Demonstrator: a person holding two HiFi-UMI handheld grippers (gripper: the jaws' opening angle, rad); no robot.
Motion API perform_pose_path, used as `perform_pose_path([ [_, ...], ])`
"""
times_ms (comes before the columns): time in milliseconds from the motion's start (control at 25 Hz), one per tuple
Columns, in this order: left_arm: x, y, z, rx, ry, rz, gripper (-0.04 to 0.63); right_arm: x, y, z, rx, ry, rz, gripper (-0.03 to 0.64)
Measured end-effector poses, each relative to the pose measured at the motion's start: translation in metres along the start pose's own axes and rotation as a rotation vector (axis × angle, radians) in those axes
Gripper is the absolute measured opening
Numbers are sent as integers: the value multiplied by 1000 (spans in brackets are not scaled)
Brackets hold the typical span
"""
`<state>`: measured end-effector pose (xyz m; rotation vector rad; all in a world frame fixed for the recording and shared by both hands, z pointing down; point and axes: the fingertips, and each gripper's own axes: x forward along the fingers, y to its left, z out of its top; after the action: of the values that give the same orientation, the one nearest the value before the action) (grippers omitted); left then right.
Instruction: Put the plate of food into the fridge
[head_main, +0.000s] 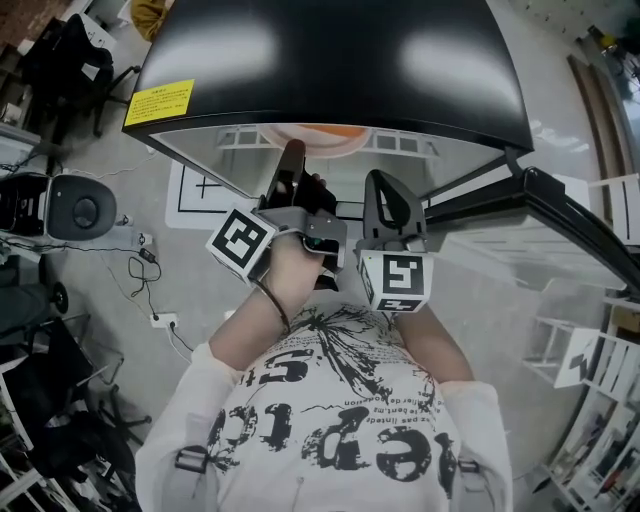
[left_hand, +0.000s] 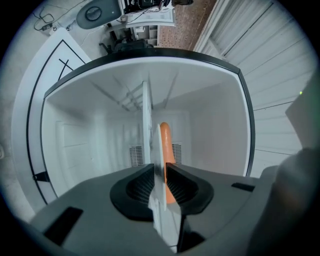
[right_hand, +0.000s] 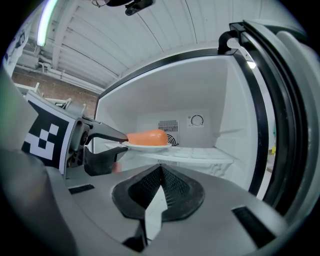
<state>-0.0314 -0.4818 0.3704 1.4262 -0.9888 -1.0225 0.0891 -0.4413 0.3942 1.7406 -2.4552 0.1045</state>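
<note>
Round black device left on floor; loose cables near it; white racks far right.

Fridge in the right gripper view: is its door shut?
No, the fridge stands open, showing its white shelf and the plate of orange food at the shelf's edge.

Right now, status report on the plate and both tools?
Left tool barely apart around plate rim. Right tool shut, empty. Plate on fridge shelf. Nothing blocking.
</note>
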Motion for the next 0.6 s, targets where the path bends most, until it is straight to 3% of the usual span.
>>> perform_pose_path([
  [80,-1,-6,0,-6,-12,-38,104,-1,1,0,4,-3,1,0],
  [160,-2,-14,0,-4,-14,-78,201,-3,2,-1,4,-2,5,0],
  [280,-5,-5,0,-29,-13,-55,275,-6,4,-1,3,0,9,2],
  [400,-15,15,-3,-59,-5,-2,275,-10,5,-1,0,-2,12,0],
  [600,-32,13,0,28,-10,-21,275,-18,7,2,4,-15,17,0],
])
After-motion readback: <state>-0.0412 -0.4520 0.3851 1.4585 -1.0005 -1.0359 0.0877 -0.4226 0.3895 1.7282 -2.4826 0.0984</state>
